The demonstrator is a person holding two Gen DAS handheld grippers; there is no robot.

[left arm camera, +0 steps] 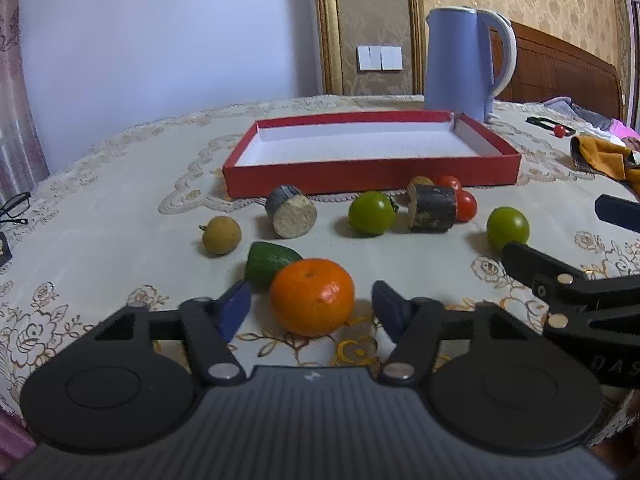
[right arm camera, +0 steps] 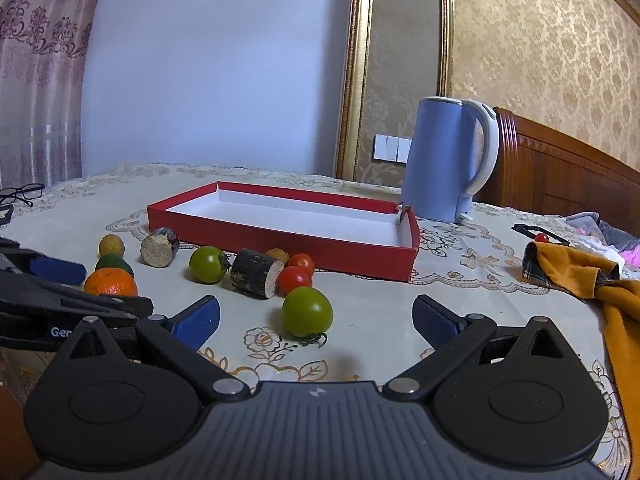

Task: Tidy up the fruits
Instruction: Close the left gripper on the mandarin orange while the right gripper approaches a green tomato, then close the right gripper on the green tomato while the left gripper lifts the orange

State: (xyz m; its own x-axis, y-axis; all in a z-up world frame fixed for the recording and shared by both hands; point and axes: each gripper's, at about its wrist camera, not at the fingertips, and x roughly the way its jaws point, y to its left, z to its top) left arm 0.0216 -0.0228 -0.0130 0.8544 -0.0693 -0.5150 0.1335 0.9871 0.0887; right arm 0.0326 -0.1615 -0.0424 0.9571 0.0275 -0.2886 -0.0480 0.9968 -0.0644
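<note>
My left gripper [left arm camera: 312,308] is open, its blue pads on either side of an orange mandarin [left arm camera: 312,296] without touching it. A green avocado [left arm camera: 268,262], a yellow longan [left arm camera: 221,236], two green tomatoes [left arm camera: 371,213] [left arm camera: 508,229], red cherry tomatoes [left arm camera: 464,205] and two wood-like cylinders [left arm camera: 291,211] [left arm camera: 434,208] lie before the empty red tray [left arm camera: 372,178]. My right gripper [right arm camera: 316,318] is open, just short of a green tomato [right arm camera: 307,311]. The tray also shows in the right wrist view [right arm camera: 280,246].
A blue kettle [left arm camera: 460,64] stands behind the tray. An orange cloth [right arm camera: 592,280] lies at the right, with a small red ball [left arm camera: 559,131] beyond it. Glasses [left arm camera: 14,206] lie at the far left edge. A lace tablecloth [left arm camera: 120,168] covers the table.
</note>
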